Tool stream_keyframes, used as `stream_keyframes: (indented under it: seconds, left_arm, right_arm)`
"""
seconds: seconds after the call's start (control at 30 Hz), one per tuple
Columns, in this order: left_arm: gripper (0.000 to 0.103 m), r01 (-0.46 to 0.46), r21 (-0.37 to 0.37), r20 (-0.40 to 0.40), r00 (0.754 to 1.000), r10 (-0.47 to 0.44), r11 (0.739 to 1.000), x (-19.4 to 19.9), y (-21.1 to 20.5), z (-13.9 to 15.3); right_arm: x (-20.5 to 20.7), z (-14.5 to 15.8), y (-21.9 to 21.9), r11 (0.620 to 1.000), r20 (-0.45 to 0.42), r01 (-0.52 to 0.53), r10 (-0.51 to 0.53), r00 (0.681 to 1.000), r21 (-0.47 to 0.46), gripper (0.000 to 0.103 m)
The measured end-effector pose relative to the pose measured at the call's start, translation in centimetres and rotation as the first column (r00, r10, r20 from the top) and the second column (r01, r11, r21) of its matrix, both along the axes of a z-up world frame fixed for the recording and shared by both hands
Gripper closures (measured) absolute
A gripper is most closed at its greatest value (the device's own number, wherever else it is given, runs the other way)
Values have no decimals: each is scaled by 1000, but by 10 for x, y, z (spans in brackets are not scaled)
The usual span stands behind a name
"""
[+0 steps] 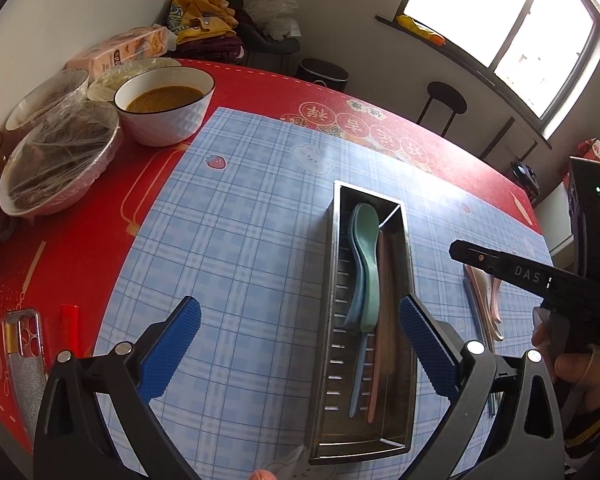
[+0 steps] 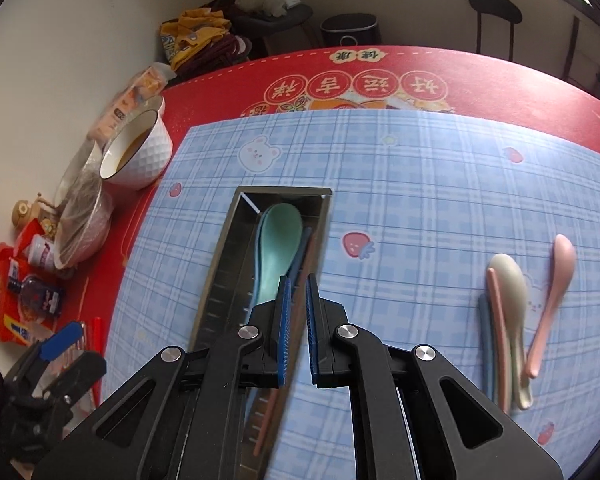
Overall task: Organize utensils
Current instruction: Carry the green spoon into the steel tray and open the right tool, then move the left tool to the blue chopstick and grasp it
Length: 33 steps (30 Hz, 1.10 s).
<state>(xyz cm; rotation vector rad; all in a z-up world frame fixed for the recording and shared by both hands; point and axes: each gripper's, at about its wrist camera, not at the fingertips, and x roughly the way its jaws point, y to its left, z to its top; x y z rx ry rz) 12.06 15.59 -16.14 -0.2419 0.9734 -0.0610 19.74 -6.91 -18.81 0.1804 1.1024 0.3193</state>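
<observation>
You had the job partly done. The steel tray [image 1: 404, 240] sat on the blue checked mat [image 1: 240, 220], right of centre in the left wrist view, and already held a green spoon [image 1: 368, 264] stacked on a blue one, with a pink chopstick-like piece and a blue comb-like piece lying along its length. Still out on the mat, at the right of the right wrist view, lay a beige spoon [image 2: 512, 320], a pink spoon [image 2: 552, 300] and slim pink and blue sticks just beside the beige one.

Your left gripper [image 1: 300, 344] hovered low in the frame with its jaws spread wide and empty, the right pad over the tray's near end. Your right gripper [image 2: 297, 332] had its jaws drawn nearly together above the tray; a pink stick ran beneath them, but whether they pinched it I could not tell.

Room was generous on the mat between tray and loose utensils. The crowded side was the upper left: a soup bowl [image 1: 164, 108] and wrapped dishes [image 1: 60, 156] on the red table [image 1: 260, 84], well apart from the tray.
</observation>
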Motion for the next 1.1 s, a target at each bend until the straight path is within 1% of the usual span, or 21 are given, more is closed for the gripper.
stream_keyframes:
  seconds: [0.13,0.2,0.33,0.4,0.57,0.67,0.73,0.8,0.87,0.93,0.97,1.03,1.1]
  left_arm:
    - [6,23,33,-5,1000,-22,999,1,-27,7]
    - [6,49,50,-5,999,-49,998,0,-44,10]
    - [6,106,76,-12,994,-105,991,-2,-79,11]
    - [6,117,93,-20,993,-116,989,-2,-96,9]
    - [7,164,93,-64,985,-159,982,-1,-136,-4]
    - [15,204,96,-89,977,-196,974,0,-164,-13]
    - [21,240,97,-122,966,-227,966,0,-185,-23]
    - [24,277,81,-150,953,-263,957,-1,-205,-34]
    - [31,305,72,-174,941,-289,950,-3,-222,-47]
    - [43,324,73,-203,931,-304,943,-4,-238,-60]
    - [46,327,63,-215,927,-307,943,-4,-244,-66]
    - [57,313,47,-239,926,-293,949,-3,-251,-78]
    - [61,291,21,-257,926,-276,957,-1,-253,-86]
  right_arm:
    - [-22,2,-39,1000,49,12,-11,999,-15,95]
    - [-33,0,-60,999,66,31,-29,997,-40,95]
    - [-52,-10,-108,993,53,112,-110,993,-38,95]
    - [-61,-16,-131,988,40,153,-152,988,-34,95]
    - [-82,-24,-176,974,31,226,-225,974,-22,95]
    - [-93,-28,-199,965,27,261,-261,965,-10,95]
    - [-100,-31,-213,960,21,279,-279,960,-2,95]
    - [-106,-35,-225,957,14,291,-291,956,6,95]
    - [-113,-38,-235,954,9,300,-300,954,12,95]
    - [-118,-42,-244,951,1,309,-309,951,18,95]
    - [-120,-44,-248,950,-4,313,-313,950,20,95]
    - [-125,-49,-258,947,-14,321,-320,947,24,95]
    - [-129,-52,-265,944,-21,330,-329,944,27,95]
